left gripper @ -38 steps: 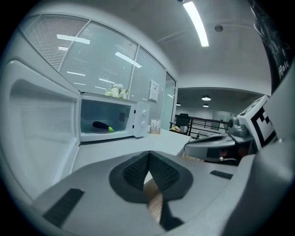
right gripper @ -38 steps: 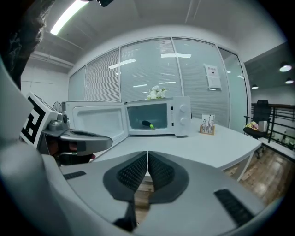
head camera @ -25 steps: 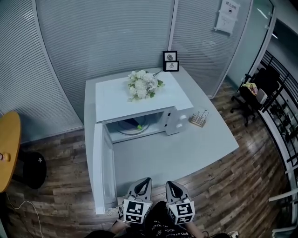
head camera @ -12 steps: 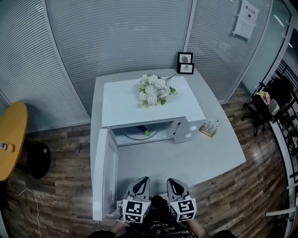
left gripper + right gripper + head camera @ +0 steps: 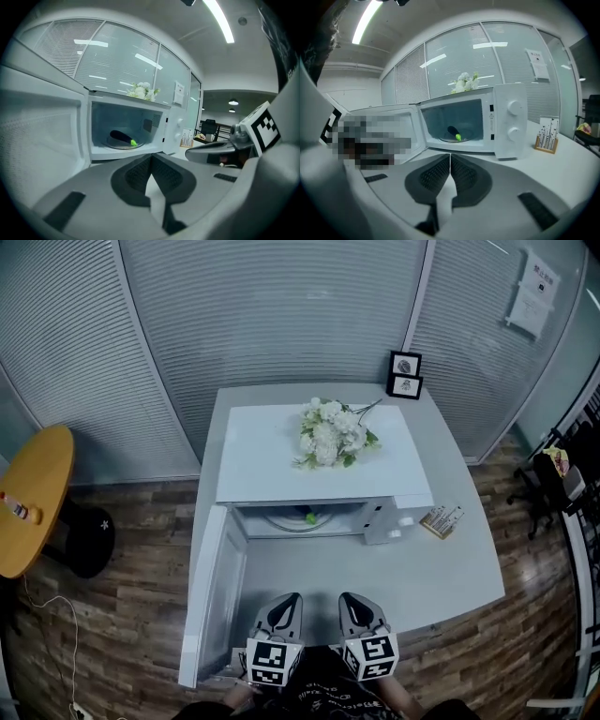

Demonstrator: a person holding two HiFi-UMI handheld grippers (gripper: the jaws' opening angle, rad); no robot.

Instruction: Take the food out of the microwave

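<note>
Both my left gripper [image 5: 292, 599] and right gripper [image 5: 348, 597] are hovering short of the open microwave [image 5: 267, 460].
I am holding them side by side over the near edge of the table [image 5: 441, 563], each pair of jaws pressed together on nothing. The eggplant [image 5: 121, 137] is lying on the glass plate [image 5: 111, 145] inside, and the door [image 5: 211, 601] is hanging wide at the left. I judge I am approaching: next, one pair needs to open and reach deep inside for the eggplant. Flowers [image 5: 333, 432] are sitting on top; the grey table is standing on a wood floor [image 5: 112, 634], with blind-covered glass walls [image 5: 281, 315] behind.
</note>
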